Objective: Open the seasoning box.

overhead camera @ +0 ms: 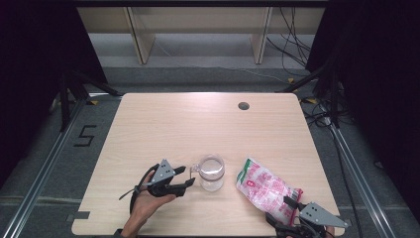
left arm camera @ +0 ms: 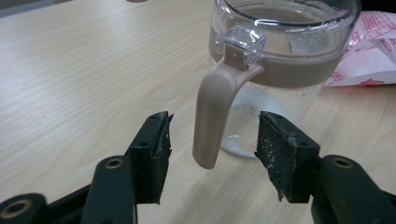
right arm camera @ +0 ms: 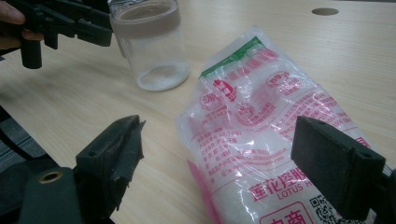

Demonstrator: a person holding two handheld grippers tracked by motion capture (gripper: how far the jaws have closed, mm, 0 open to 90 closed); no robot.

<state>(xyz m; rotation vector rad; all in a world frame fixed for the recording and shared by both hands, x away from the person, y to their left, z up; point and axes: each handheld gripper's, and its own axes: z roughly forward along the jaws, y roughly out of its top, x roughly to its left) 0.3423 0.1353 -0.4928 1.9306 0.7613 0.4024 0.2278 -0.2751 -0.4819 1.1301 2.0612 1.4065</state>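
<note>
Here the wooden bench (overhead camera: 163,124) carries a printed plastic bag (overhead camera: 265,187) of white grains near its front right. Just left of it stands a clear glass jug (overhead camera: 212,172), upright. The left gripper (overhead camera: 189,176) is released, its jaws spread on either side of the jug's beige handle (left arm camera: 212,119) without touching it. The right gripper (right arm camera: 215,163) is released too, jaws wide above the bag's near end.
</note>
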